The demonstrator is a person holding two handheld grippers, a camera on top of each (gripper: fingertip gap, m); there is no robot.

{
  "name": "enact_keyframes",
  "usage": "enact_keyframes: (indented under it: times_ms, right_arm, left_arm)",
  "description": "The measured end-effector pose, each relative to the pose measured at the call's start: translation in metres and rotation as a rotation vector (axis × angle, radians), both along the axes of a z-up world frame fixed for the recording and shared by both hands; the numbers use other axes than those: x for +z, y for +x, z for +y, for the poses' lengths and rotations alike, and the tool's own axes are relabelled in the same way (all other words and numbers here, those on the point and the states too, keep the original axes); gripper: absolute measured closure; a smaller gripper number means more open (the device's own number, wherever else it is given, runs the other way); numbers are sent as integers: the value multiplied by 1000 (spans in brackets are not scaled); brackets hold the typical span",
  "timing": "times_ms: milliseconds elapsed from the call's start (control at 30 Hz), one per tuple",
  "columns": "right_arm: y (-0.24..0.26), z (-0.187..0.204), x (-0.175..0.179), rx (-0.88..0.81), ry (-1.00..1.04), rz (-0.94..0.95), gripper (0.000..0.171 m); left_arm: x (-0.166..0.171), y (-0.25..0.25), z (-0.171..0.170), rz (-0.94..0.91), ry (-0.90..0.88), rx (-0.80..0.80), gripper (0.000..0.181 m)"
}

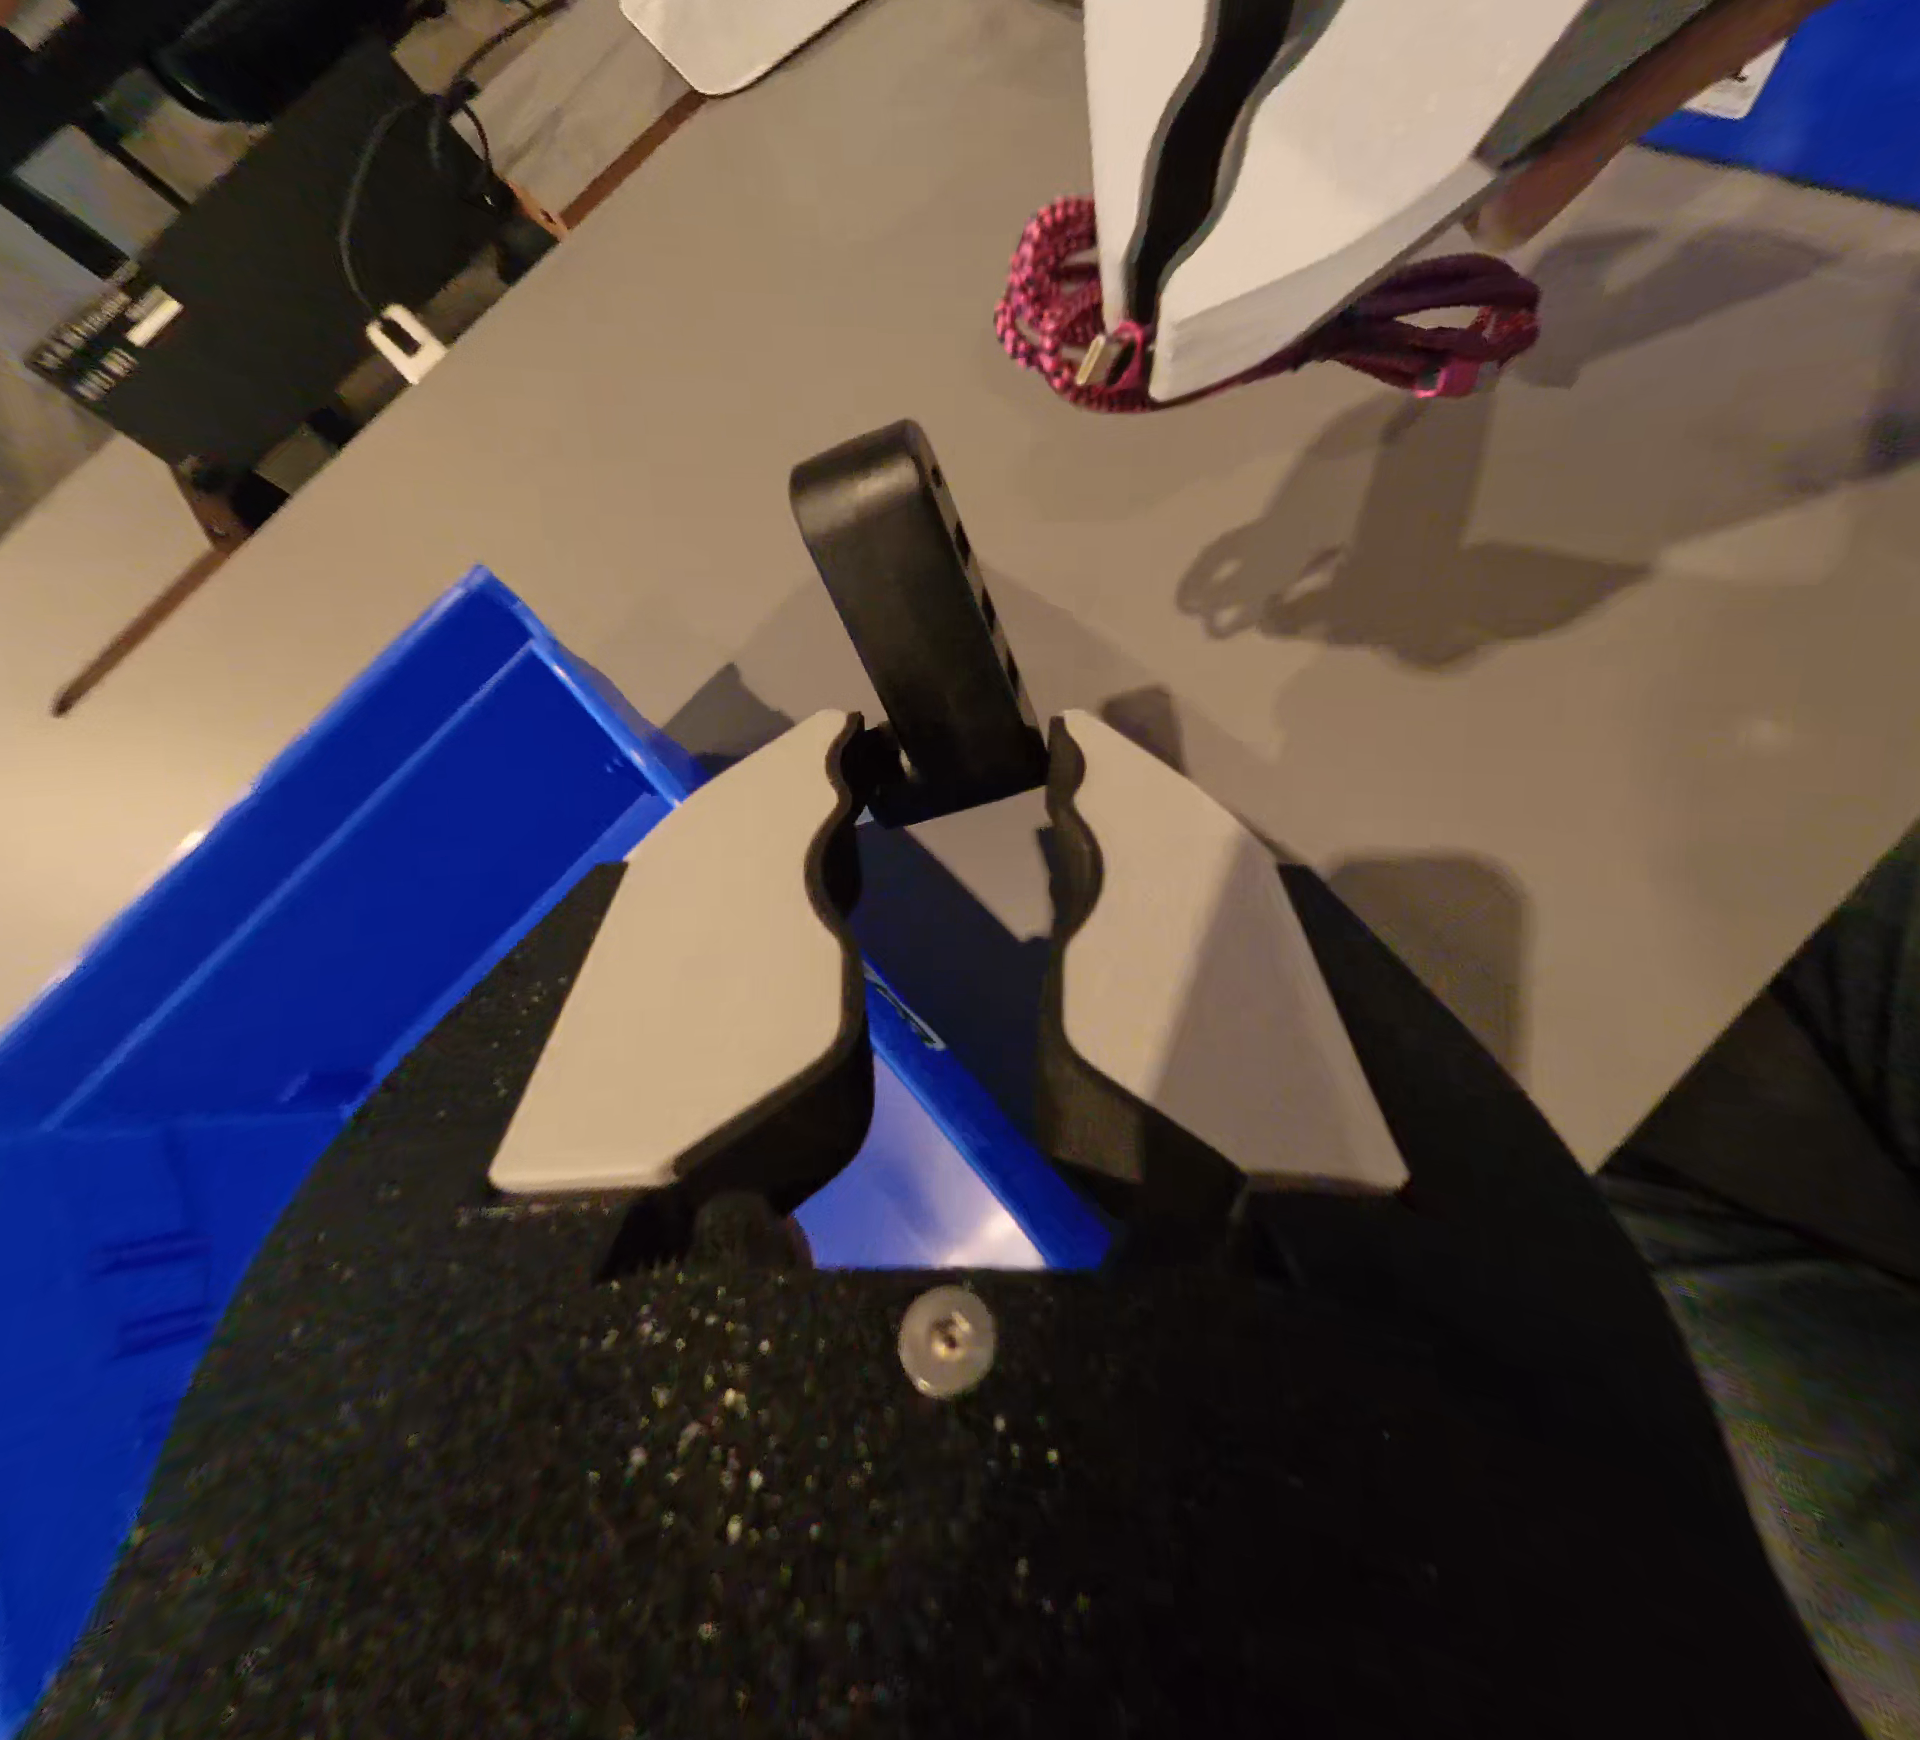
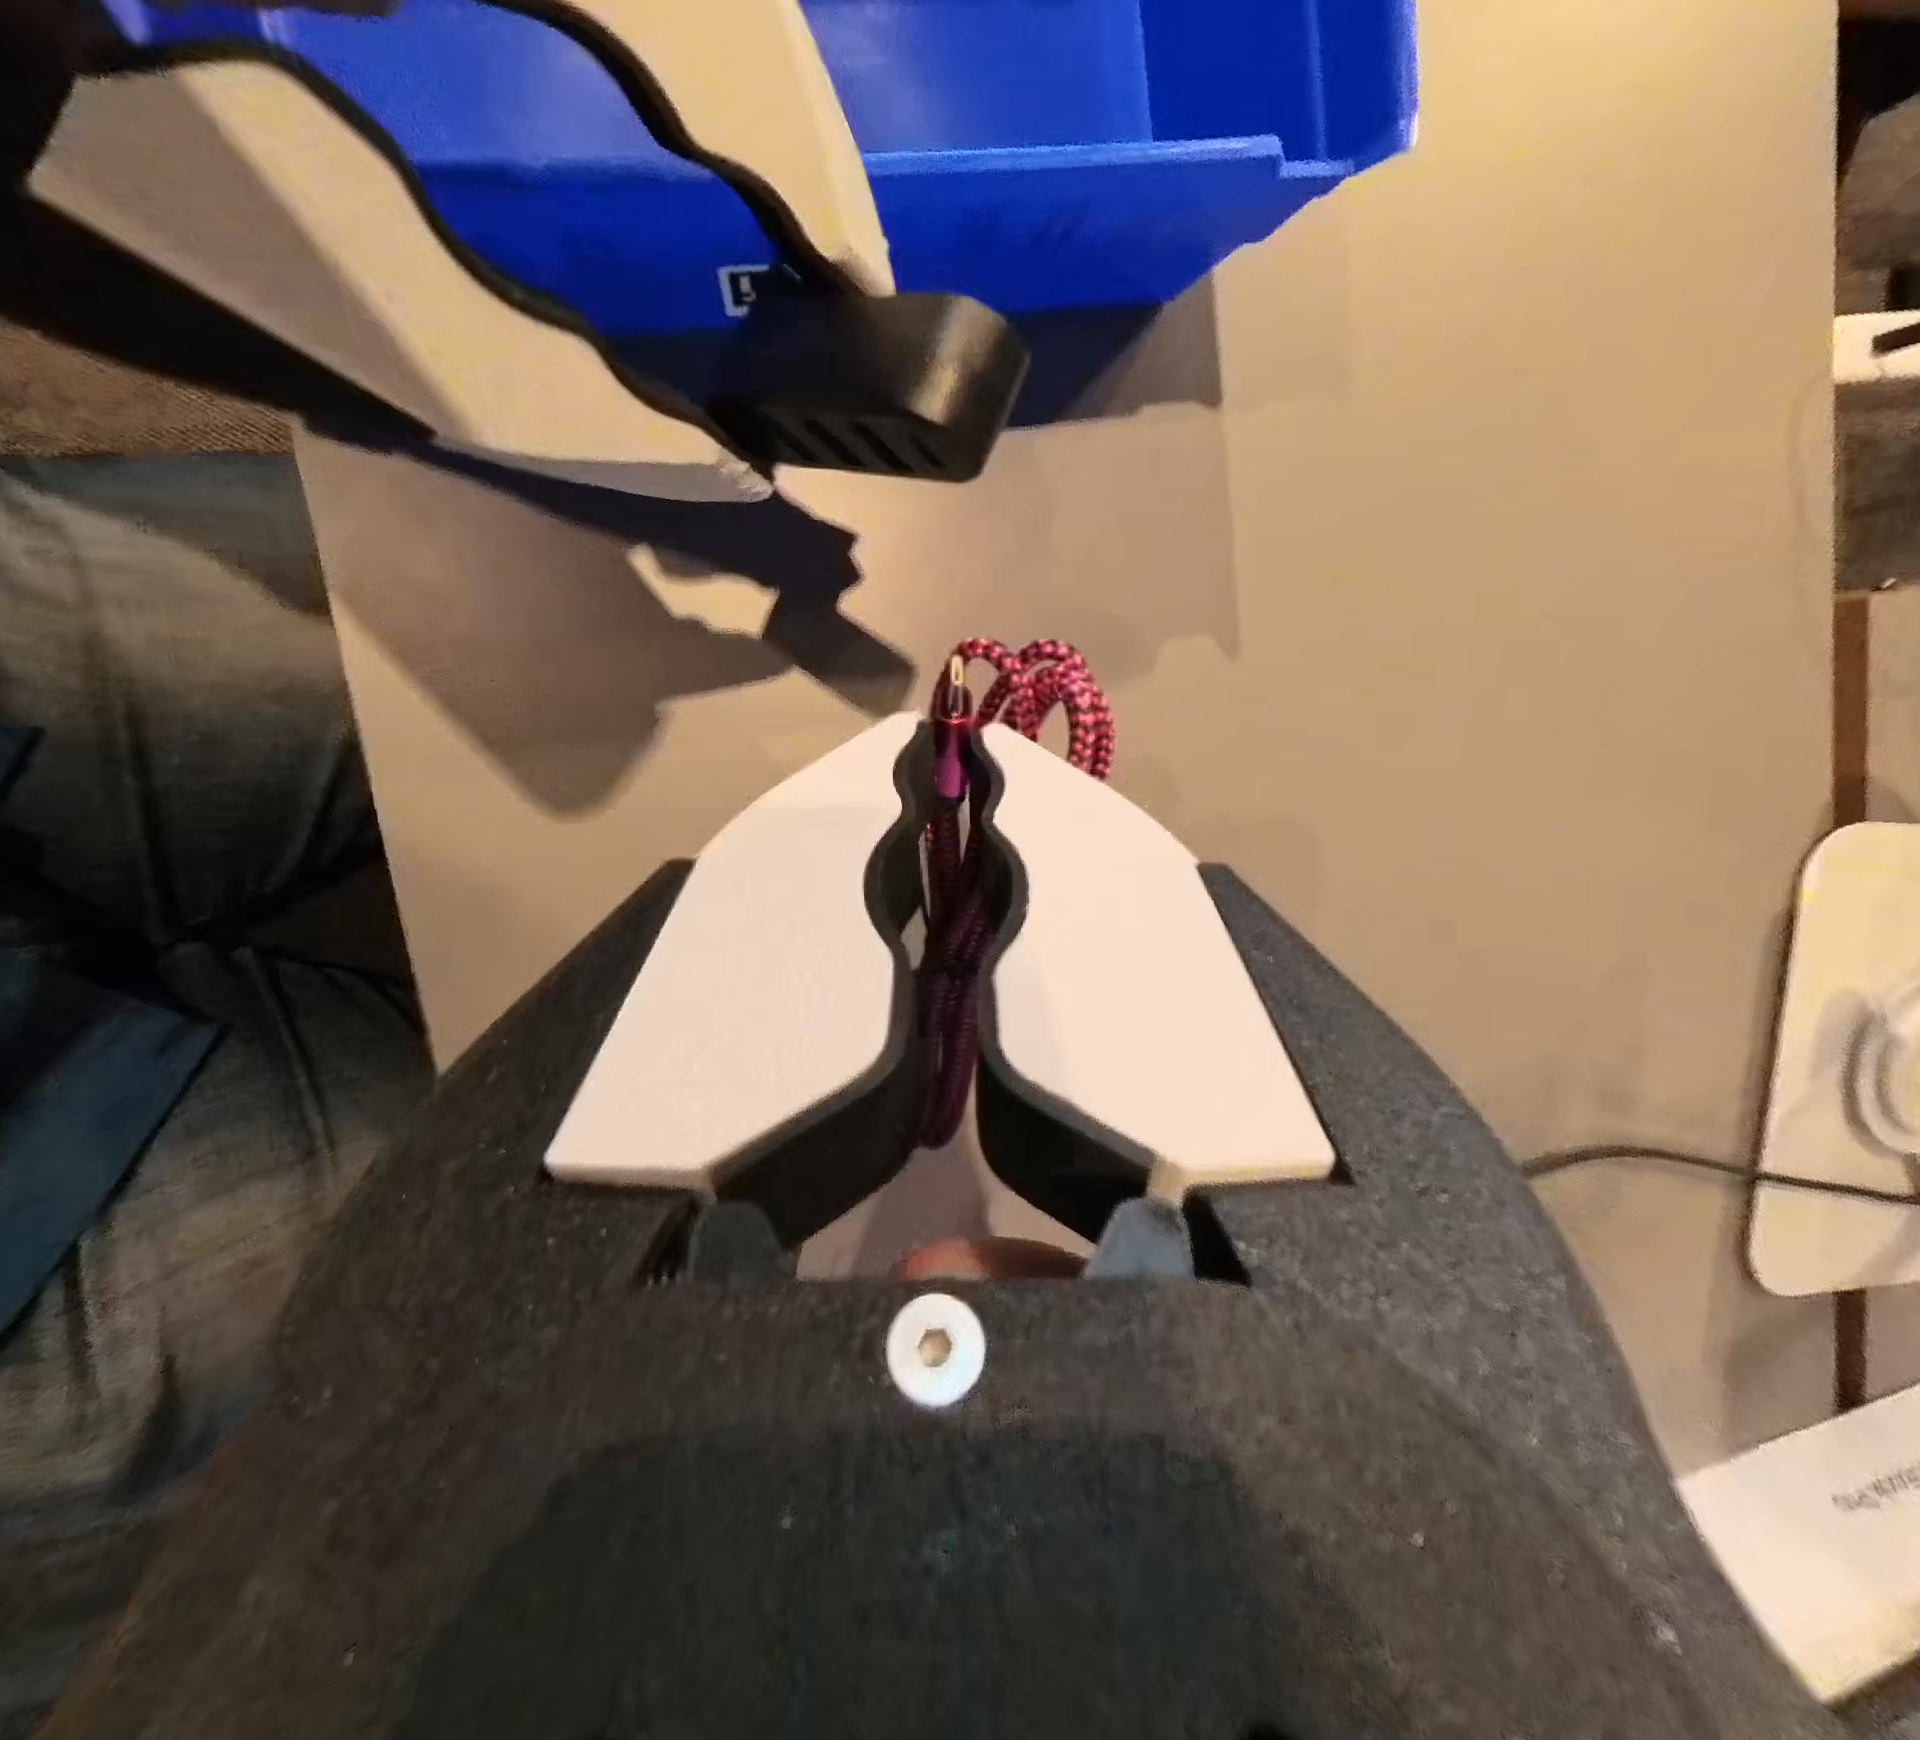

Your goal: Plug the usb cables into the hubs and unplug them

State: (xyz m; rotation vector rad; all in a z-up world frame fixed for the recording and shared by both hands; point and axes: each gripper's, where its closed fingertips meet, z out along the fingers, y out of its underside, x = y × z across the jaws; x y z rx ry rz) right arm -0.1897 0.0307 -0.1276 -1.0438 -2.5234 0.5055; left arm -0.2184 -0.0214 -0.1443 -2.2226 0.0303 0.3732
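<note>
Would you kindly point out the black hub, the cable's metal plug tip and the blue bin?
black hub (image 1: pixel 914 610), left wrist view, its broad face.
plug tip (image 2: pixel 952 680), right wrist view, metal end.
blue bin (image 2: pixel 1039 28), right wrist view, inner wall.

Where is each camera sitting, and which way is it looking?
Left wrist view: sits on the left gripper, looking along its fingers at the black hub it holds above the grey table.
Right wrist view: sits on the right gripper, looking along its fingers at the pink cable it holds.
Both show: hub, cable, table, blue bin, and the other gripper.
</note>
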Motion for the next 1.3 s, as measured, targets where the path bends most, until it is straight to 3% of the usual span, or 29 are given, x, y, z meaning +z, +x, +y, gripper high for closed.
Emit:
enact_keyframes:
  times_ms: [300, 467, 867, 1300]
  right_arm:
    - [5, 3, -12, -83, -65, -76, 167]
    - [11, -17, -3, -72, -310, -168, 167]
    - [23, -22, 15, -37, -828, -403, 167]
    - [35, -37, 17, 36, -983, -547, 167]
  left_arm:
    - [9, 18, 14, 57, 26, -79, 148]
    - [9, 18, 16, 115, 10, -85, 148]
    - [4, 17, 14, 235, 16, -146, 148]
    - [12, 17, 19, 346, 84, -197, 148]
